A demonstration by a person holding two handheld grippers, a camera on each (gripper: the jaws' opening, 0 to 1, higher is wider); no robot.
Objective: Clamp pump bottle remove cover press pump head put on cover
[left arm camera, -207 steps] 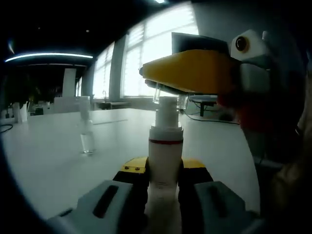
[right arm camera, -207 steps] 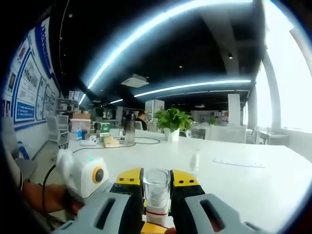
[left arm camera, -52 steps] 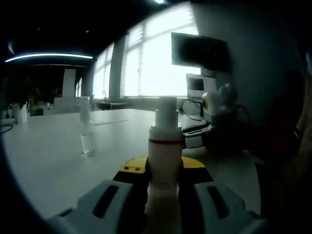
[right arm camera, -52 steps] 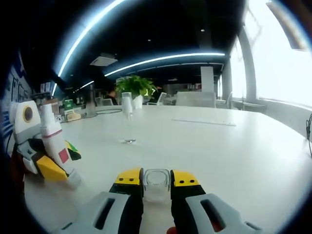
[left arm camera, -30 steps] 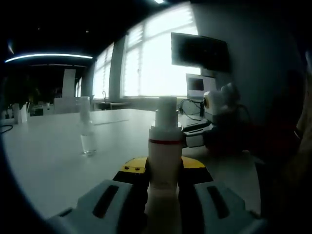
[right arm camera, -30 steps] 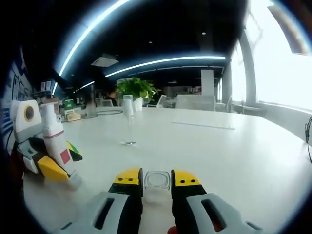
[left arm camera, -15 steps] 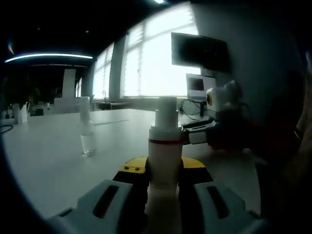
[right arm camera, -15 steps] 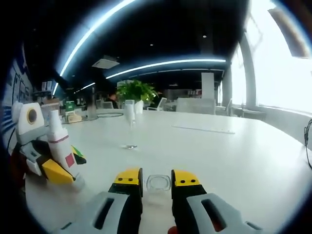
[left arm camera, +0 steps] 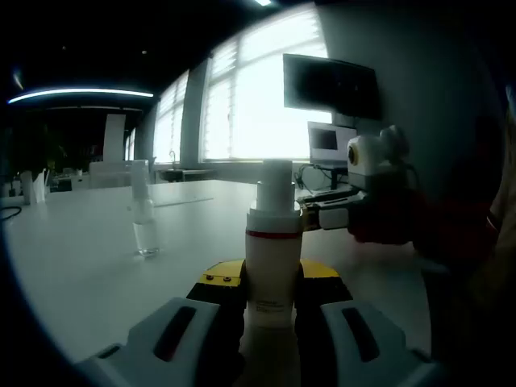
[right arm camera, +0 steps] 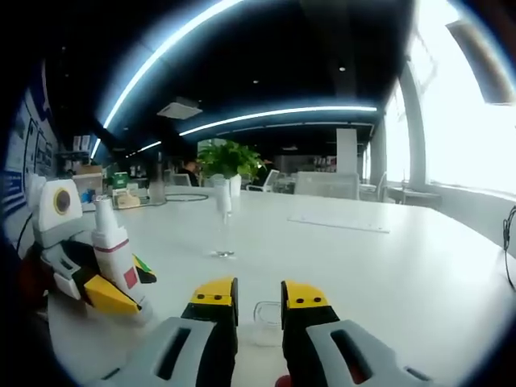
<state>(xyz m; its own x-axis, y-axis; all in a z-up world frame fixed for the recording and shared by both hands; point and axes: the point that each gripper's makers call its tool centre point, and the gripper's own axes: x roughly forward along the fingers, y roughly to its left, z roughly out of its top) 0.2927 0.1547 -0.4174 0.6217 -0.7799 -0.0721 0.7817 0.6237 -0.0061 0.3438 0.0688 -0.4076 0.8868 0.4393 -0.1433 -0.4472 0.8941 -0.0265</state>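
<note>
A white pump bottle (left arm camera: 272,258) with a red band stands upright between my left gripper's (left arm camera: 272,278) jaws, which are shut on its body; its pump head (left arm camera: 274,185) is bare. The right gripper view has that same bottle (right arm camera: 113,251) and the left gripper (right arm camera: 97,289) at the left. The clear cover (right arm camera: 268,322) rests on the white table (right arm camera: 387,266), low between my right gripper's (right arm camera: 259,302) jaws and free of them. The jaws stand open above it. In the left gripper view the right gripper (left arm camera: 318,216) hovers right of the pump head.
A small clear bottle (left arm camera: 143,219) stands alone on the table, also seen mid-table (right arm camera: 222,216) in the right gripper view. A potted plant (right arm camera: 228,159) sits at the far edge. A dark monitor (left arm camera: 330,85) hangs by the windows. A person's sleeve (left arm camera: 459,242) is at the right.
My right gripper has let go of the clear cover and risen; the cover stays on the table. The left gripper and pump bottle have not moved.
</note>
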